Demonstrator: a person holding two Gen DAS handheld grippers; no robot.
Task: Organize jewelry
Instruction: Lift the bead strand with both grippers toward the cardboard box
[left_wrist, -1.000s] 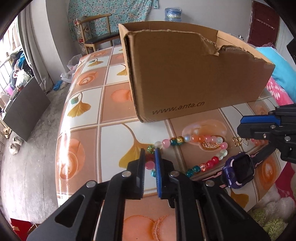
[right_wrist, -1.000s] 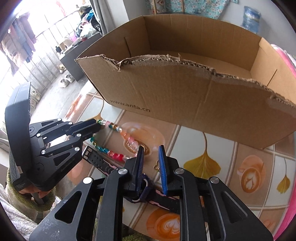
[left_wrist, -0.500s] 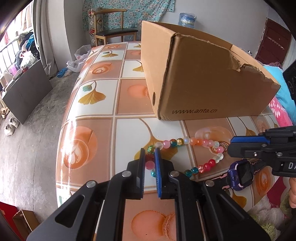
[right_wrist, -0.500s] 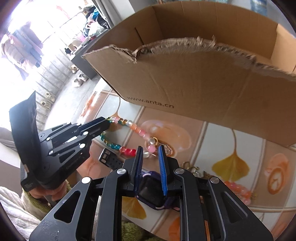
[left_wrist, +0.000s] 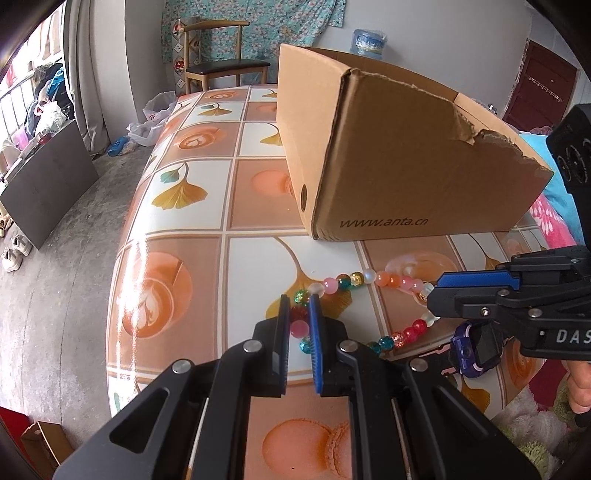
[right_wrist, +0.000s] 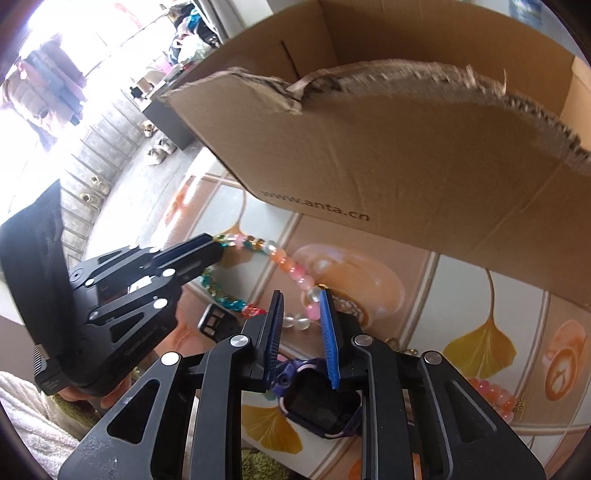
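Left wrist view: the left gripper fingers are clamped on the bead necklace, which trails right across the surface before the cardboard box

Right wrist view: the right gripper fingers stand apart over the necklace's far end, nothing gripped

Wooden chair at upper centre, before a floral curtain. Water bottle behind, right. Dark board at left – pale shoes below it. Plastic bags on grey floor.
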